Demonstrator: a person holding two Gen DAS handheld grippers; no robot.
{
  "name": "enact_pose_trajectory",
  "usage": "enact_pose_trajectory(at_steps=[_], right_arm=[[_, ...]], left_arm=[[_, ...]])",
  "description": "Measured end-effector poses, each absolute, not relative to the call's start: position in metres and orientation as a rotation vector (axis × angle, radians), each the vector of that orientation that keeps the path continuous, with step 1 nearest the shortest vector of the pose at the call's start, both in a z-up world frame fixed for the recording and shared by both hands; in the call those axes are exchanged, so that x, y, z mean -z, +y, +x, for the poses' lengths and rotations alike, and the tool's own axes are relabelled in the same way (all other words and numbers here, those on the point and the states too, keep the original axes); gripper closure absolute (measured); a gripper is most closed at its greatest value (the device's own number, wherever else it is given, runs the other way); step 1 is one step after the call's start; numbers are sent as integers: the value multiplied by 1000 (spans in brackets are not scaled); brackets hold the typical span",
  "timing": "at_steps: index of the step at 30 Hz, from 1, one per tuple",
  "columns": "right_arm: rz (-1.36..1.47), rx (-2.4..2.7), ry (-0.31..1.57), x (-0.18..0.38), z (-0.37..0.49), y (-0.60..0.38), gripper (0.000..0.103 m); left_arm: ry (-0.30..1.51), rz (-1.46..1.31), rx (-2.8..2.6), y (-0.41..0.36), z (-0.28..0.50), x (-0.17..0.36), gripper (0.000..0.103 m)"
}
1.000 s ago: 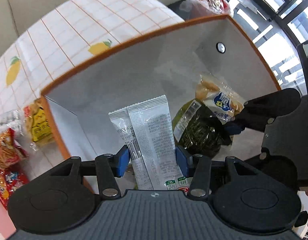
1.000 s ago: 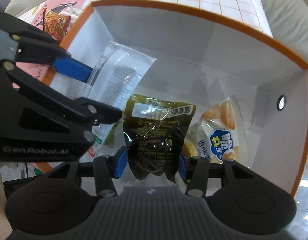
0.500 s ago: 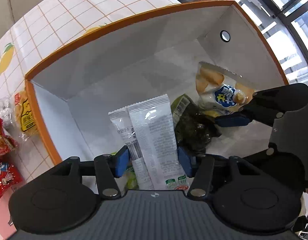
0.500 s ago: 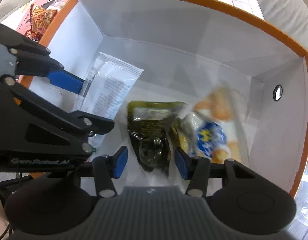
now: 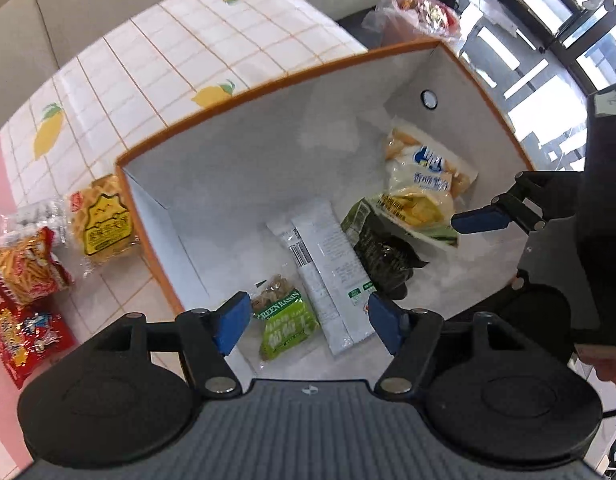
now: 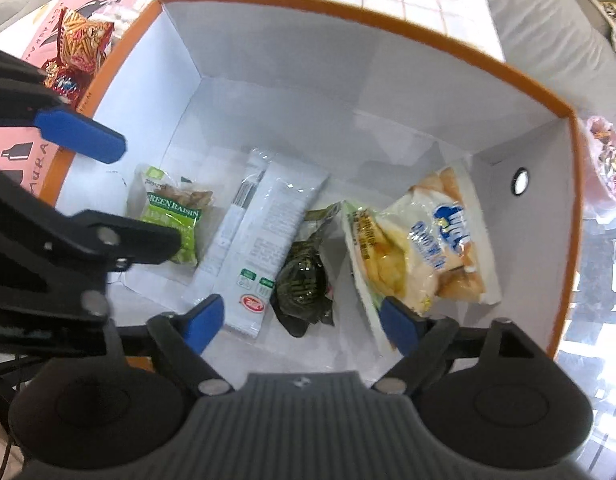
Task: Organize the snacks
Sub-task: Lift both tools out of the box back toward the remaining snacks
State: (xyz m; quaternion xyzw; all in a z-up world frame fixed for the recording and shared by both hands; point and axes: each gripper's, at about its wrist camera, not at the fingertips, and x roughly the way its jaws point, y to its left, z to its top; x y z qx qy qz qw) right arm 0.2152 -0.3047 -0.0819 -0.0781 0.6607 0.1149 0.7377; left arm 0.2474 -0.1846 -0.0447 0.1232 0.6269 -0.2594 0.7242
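An orange-rimmed white box holds several snacks. On its floor lie a white packet, a dark green packet, a green raisin bag and a yellow-white biscuit bag. My left gripper is open and empty above the white packet. My right gripper is open and empty above the dark green packet. Each gripper also shows in the other's view.
Outside the box on the left lie a yellow snack bag, a fries bag and a red bag. The lemon-print tablecloth lies beyond. A plastic bag of snacks sits behind the box.
Both grippers opened and let go. The white packet and the dark green packet dropped to the box floor. Both grippers have lifted back a little.
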Motion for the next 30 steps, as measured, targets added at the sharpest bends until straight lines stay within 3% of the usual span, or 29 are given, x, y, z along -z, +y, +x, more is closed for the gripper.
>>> enact_pose_trajectory(at_steps=[8,30], right_arm=[[-138,-206,1420,55,203,-303,11],[-159,-255,1043,-30,155,-199,11]], left_arm=[[1362,291,515,-169,229,19,24],[1193,254,339,-39,179,-23,24]])
